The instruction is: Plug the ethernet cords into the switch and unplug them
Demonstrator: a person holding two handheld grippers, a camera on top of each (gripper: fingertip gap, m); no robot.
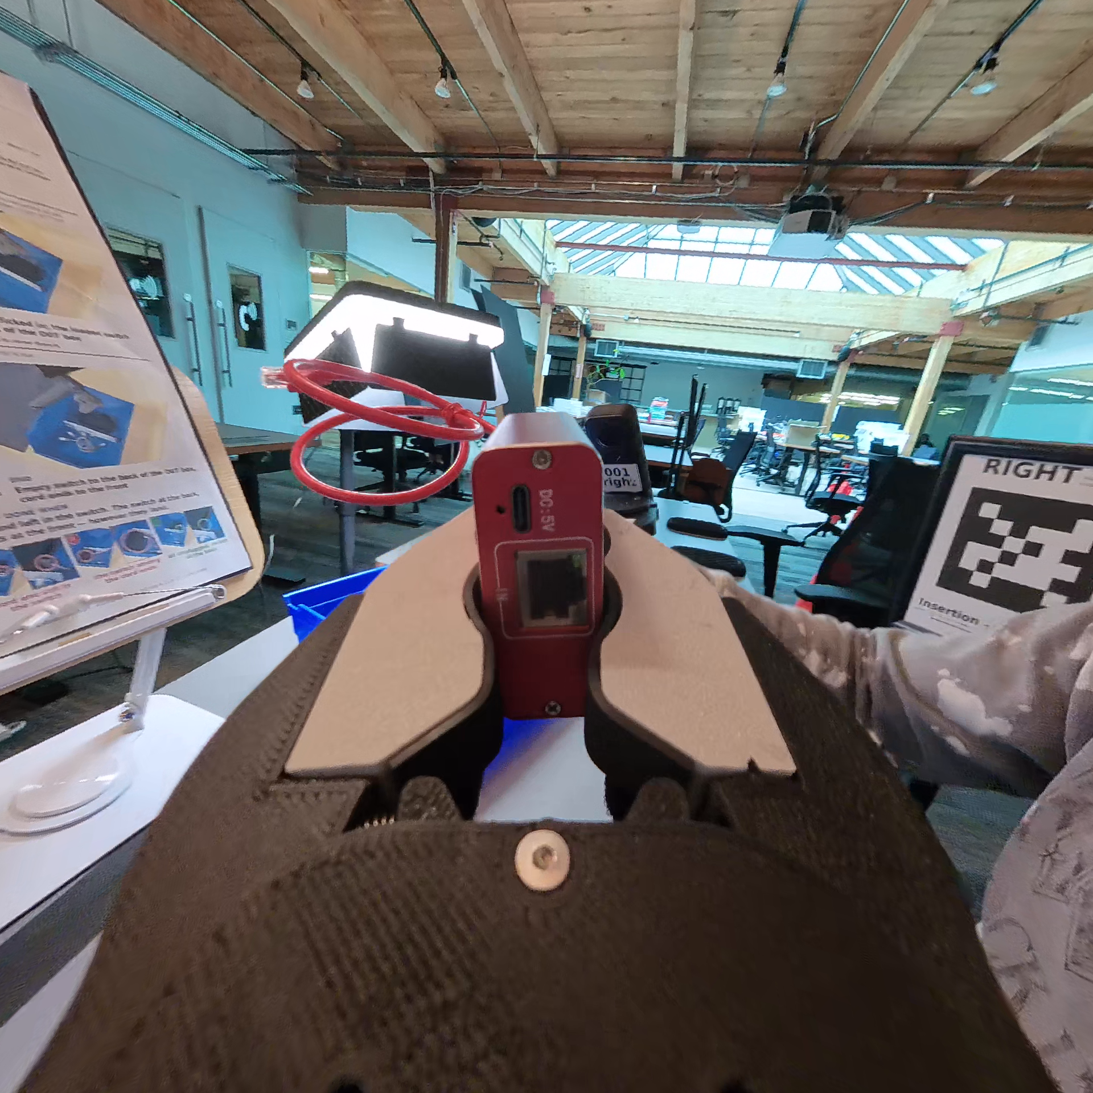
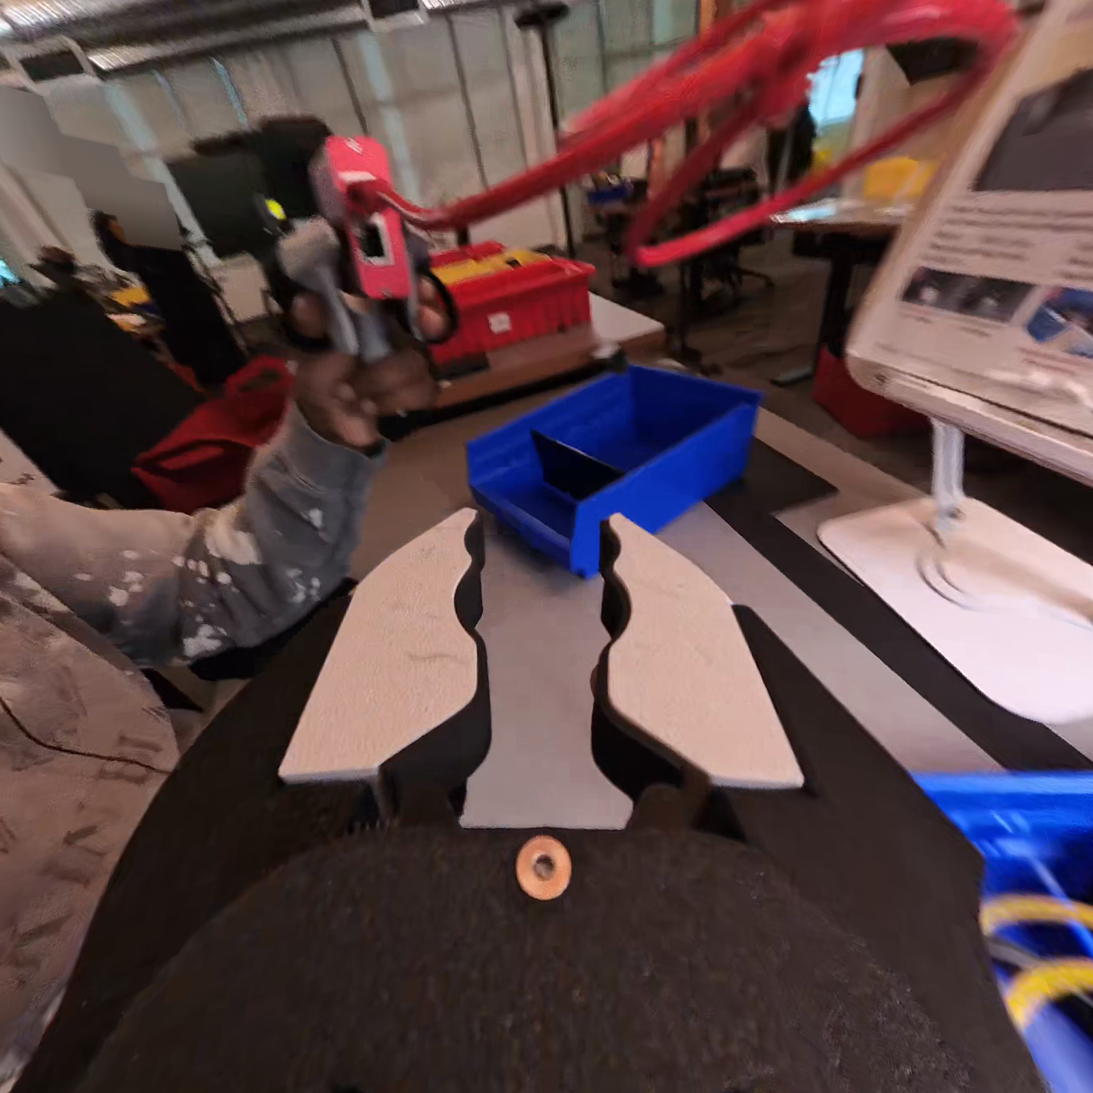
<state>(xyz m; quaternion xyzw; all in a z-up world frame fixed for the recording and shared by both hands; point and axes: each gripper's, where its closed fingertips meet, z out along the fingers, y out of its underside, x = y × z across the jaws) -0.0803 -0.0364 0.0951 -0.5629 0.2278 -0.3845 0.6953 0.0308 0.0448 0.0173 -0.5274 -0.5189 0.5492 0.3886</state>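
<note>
The left hand-held gripper (image 1: 541, 591) clamps a red ethernet switch (image 1: 538, 568) upright between its grey fingers (image 1: 408, 639), raised well above the surface (image 2: 538, 662). One end face of the switch, with an empty port, fills the left wrist view. A red ethernet cord (image 1: 378, 432) is plugged into its far side and loops in coils through the air, its free clear plug (image 1: 278, 377) hanging loose. The right hand-held gripper (image 2: 541, 550) is open and holds nothing, hovering over the surface just in front of an empty blue bin (image 2: 644, 508) with a black divider. An instruction sheet on a white stand (image 2: 976, 284) stands to the right.
</note>
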